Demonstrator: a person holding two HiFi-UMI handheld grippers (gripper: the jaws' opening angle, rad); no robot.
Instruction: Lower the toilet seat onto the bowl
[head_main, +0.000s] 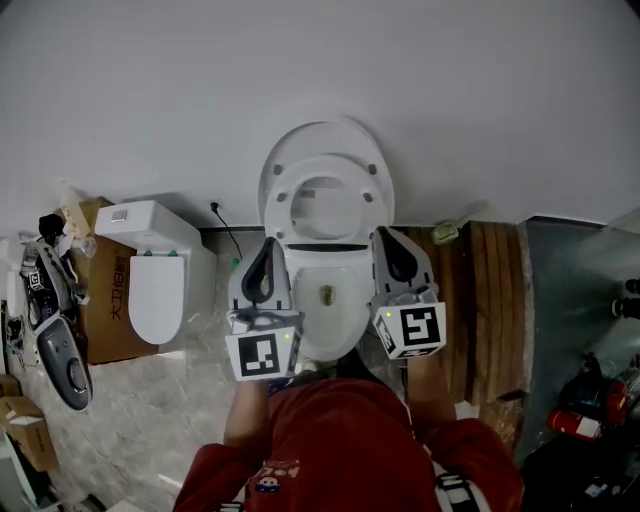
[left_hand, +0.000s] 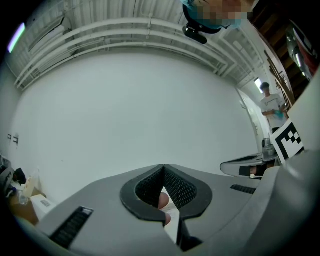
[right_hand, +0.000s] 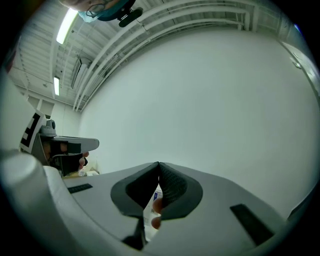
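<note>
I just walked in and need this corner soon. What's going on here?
A person stands at a white toilet with a two-jaw gripper in each hand. The toilet seat is raised, upright against the lid, and not yet lowered onto the bowl. The left gripper and right gripper flank the bowl, both shut and empty, and neither is on the seat.

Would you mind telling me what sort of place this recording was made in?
Likely a workshop or storeroom rather than a bathroom: one toilet against the bare wall, a second toilet beside a cardboard box.
</note>
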